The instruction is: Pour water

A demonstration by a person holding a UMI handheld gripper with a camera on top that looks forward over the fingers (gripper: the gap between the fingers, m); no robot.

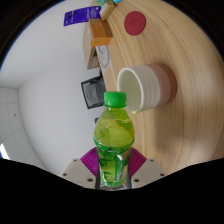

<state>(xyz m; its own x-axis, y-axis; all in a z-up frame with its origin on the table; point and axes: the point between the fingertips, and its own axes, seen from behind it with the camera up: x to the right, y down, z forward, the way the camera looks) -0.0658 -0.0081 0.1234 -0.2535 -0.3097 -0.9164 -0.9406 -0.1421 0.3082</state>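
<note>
The bottle [113,140] is green, with a green cap still on top. It stands upright between the fingers [112,166]. The pink pads [92,160] sit tight on both sides of its lower part, so the fingers are closed just as wide as the bottle and have hold of it. I cannot tell if the bottle is lifted or resting on the table [185,90].

Just past the bottle is a white cup [143,85] on a pink saucer [170,88]. The cup is open on top and looks empty. It is near the bottle but not touching it.

Farther off on the round wooden table are a pink lid-like disc [134,22], an orange box [101,35] and a purple pack [82,15].

What could go wrong? The cap is on, so no water can come out until it is off. The grip is low on the bottle, so it may tip or slip when it leans over. If the bottle leans too fast or not over the cup, water may splash onto the table. The bottle could also bump the cup and push it off its saucer.
</note>
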